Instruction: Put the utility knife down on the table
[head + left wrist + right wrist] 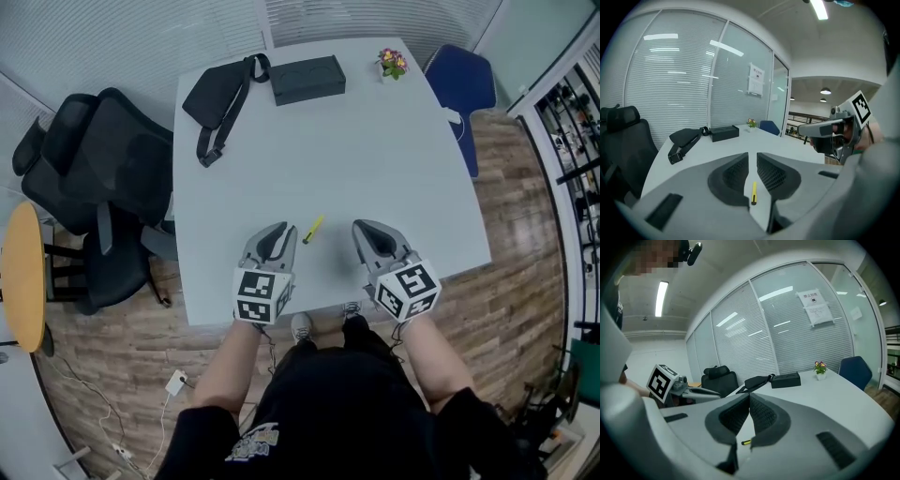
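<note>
The yellow utility knife lies flat on the white table near its front edge, and nothing is touching it. My left gripper hovers just left of it. Its jaws stand a narrow gap apart with nothing between them. In the left gripper view the knife shows on the tabletop below that gap. My right gripper hangs just right of the knife with its jaw tips together, shut on nothing. The right gripper view shows one end of the knife under its jaws.
At the table's far end lie a black sling bag, a black case and a small flower pot. A blue chair stands at the far right corner. To the left are a black office chair and a round yellow table.
</note>
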### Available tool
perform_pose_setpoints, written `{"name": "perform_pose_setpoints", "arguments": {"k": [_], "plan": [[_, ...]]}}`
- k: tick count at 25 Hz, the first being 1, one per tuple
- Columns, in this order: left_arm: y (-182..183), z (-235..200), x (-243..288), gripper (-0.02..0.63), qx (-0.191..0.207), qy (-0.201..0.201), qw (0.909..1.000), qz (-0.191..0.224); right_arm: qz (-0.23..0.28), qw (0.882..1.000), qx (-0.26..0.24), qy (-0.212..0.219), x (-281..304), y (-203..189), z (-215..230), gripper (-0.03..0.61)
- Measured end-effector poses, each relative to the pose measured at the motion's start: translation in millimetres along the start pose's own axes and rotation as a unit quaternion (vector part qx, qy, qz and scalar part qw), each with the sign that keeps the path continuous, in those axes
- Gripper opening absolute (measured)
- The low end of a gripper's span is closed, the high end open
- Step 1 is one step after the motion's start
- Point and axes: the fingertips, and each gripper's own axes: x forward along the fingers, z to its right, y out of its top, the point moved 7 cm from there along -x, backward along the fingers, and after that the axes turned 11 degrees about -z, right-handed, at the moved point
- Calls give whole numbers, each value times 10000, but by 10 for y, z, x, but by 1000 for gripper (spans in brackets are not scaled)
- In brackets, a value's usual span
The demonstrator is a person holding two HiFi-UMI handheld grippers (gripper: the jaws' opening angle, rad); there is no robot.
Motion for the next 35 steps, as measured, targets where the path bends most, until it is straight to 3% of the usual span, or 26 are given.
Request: {"name": "perform_pose_setpoints", "arguments": {"k": [3, 10, 23, 35], "plan": [[84, -47, -199, 12, -34, 15, 9995, 306, 54, 9999, -29, -99, -45, 29, -99, 4], [156, -107, -688, 5, -108, -207, 9957, 900, 257, 9990, -56, -372, -238, 73, -400, 3], [-75, -32, -1169, 5, 69, -914, 9893, 1133, 515, 9937, -193, -981, -693, 44, -1088, 3], [-301, 447, -1541, 5, 47, -993, 9862, 1325, 519, 9931, -543, -905, -1179, -88, -1374, 3]]}}
